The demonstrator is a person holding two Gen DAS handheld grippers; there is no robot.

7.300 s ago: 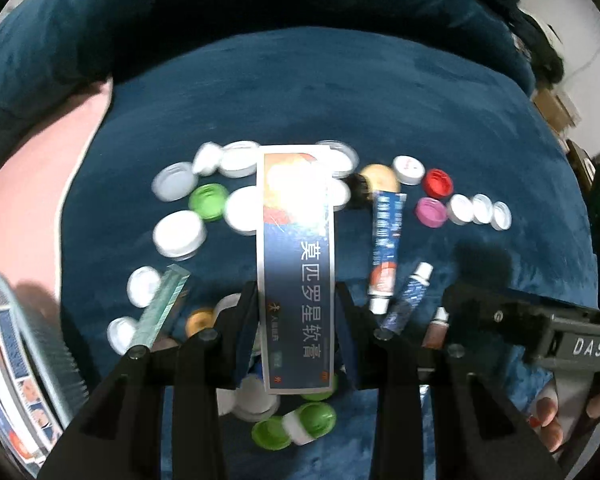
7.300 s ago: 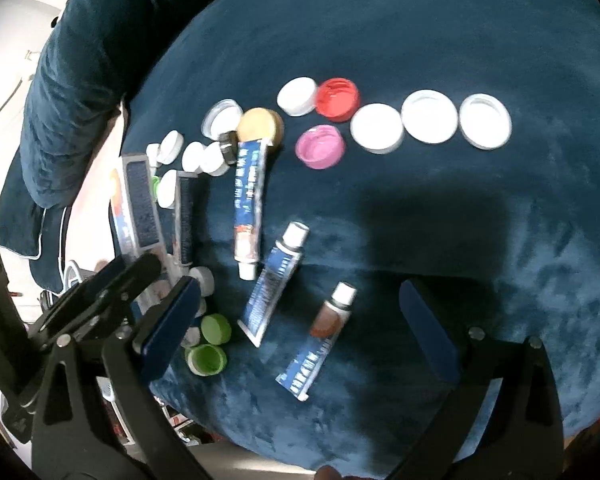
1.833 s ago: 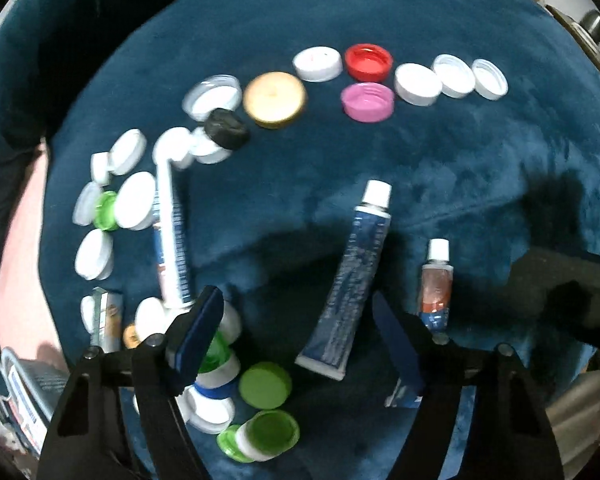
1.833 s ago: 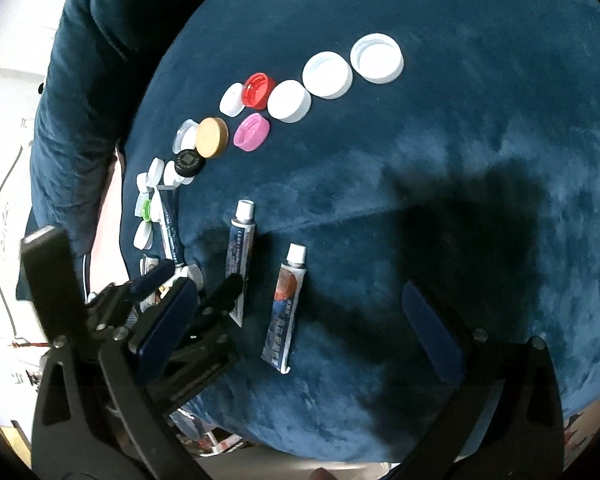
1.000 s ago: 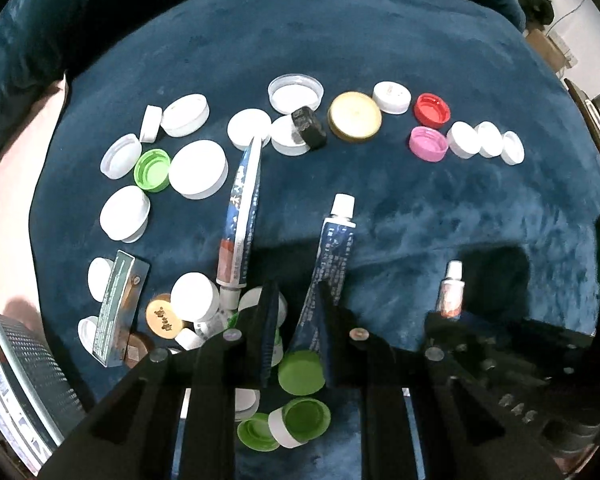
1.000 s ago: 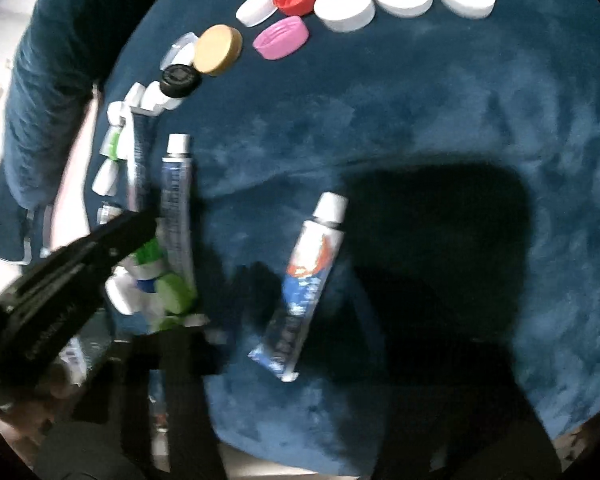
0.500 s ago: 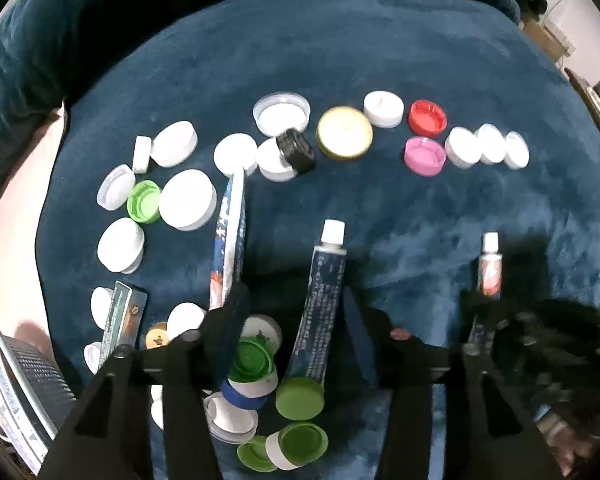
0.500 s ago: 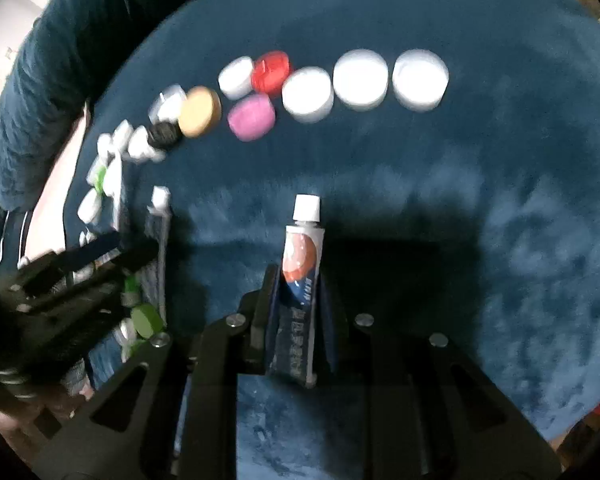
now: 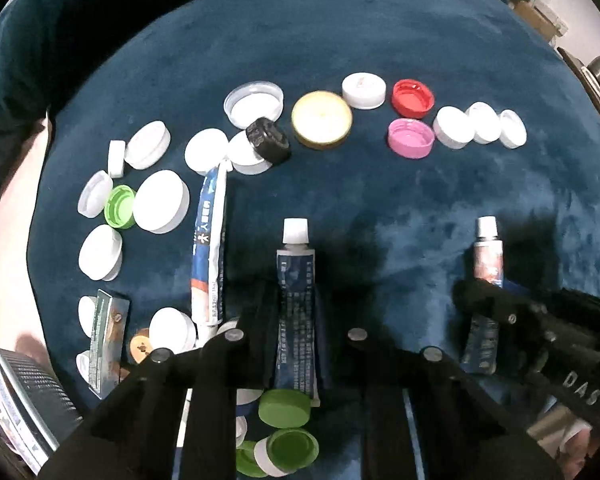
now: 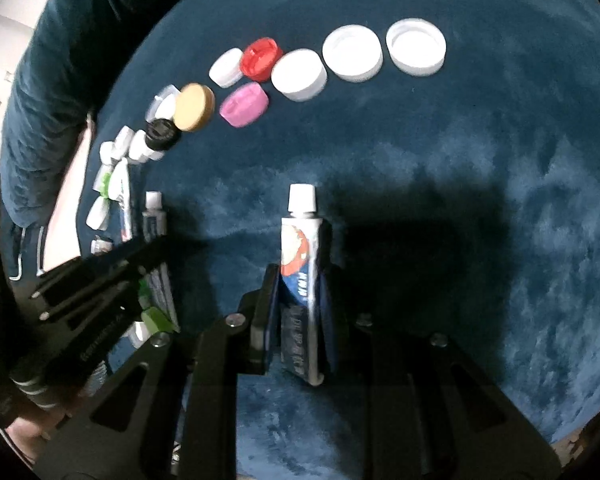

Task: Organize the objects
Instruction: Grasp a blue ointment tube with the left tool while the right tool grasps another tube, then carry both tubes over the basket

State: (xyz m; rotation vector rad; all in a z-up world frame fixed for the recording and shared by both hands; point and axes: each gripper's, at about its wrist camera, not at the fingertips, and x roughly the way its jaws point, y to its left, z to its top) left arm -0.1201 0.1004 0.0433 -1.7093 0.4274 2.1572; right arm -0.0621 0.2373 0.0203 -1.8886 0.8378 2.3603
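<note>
In the left wrist view, the left tongs [image 9: 296, 320] are closed on a dark blue tube [image 9: 296, 300], its white cap pointing away over the blue velvet cushion [image 9: 380, 40]. Taking that tube as the landmark, a longer white and blue tube [image 9: 210, 240] lies just to its left, a green cap [image 9: 285, 408] sits at its crimped end, and a gold lid [image 9: 321, 119] and a pink cap [image 9: 411, 138] lie well beyond its cap. To its right the right tongs [image 9: 484, 300] pinch a small tube with a red picture [image 9: 487, 256]. In the right wrist view, the right tongs [image 10: 300, 304] are clamped on that small tube [image 10: 300, 256], cap pointing away; the dark blue tube [image 10: 154, 220] is far to its left, with three white caps [image 10: 352, 58] in a row well beyond.
</note>
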